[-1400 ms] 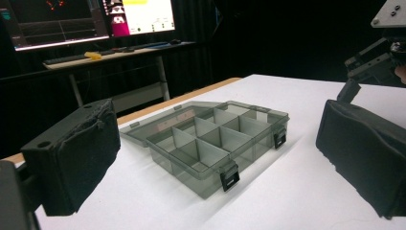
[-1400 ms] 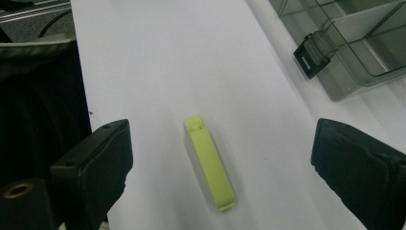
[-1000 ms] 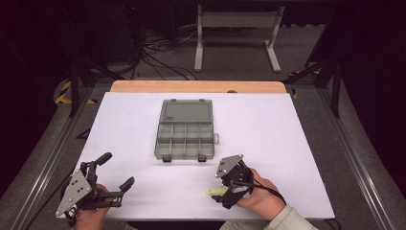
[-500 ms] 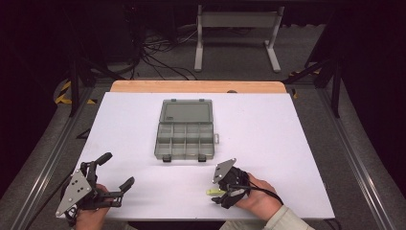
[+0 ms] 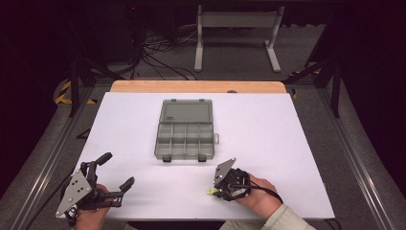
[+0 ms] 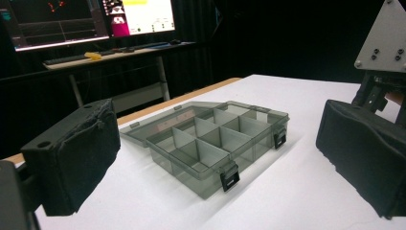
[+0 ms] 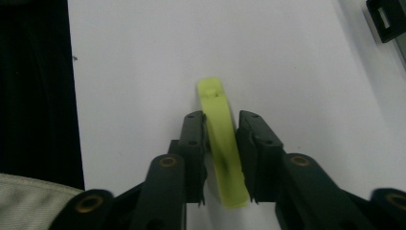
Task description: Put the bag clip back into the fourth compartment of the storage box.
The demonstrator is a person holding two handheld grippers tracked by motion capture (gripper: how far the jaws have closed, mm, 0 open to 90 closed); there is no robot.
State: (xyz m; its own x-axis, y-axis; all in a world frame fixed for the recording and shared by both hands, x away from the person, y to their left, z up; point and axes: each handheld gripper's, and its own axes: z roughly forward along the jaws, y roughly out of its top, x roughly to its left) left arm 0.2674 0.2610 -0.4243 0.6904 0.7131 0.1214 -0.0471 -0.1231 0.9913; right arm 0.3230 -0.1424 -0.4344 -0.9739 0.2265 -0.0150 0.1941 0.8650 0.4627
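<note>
High view: a grey box (image 5: 185,135) with its lid open, in the middle of the white table (image 5: 297,143). Near the front edge, the left gripper (image 5: 111,173) spread wide with nothing in it. To the right, the right gripper (image 5: 216,190) low on the table, pinching a little yellow-green clip (image 5: 210,191).

Left gripper view: two black pads (image 6: 76,153) far apart, the box (image 6: 210,148) between them, farther off, its small cells bare.

Right gripper view: jaws closed on the yellow-green clip (image 7: 221,139), its tip poking out past them over the table (image 7: 297,72).
</note>
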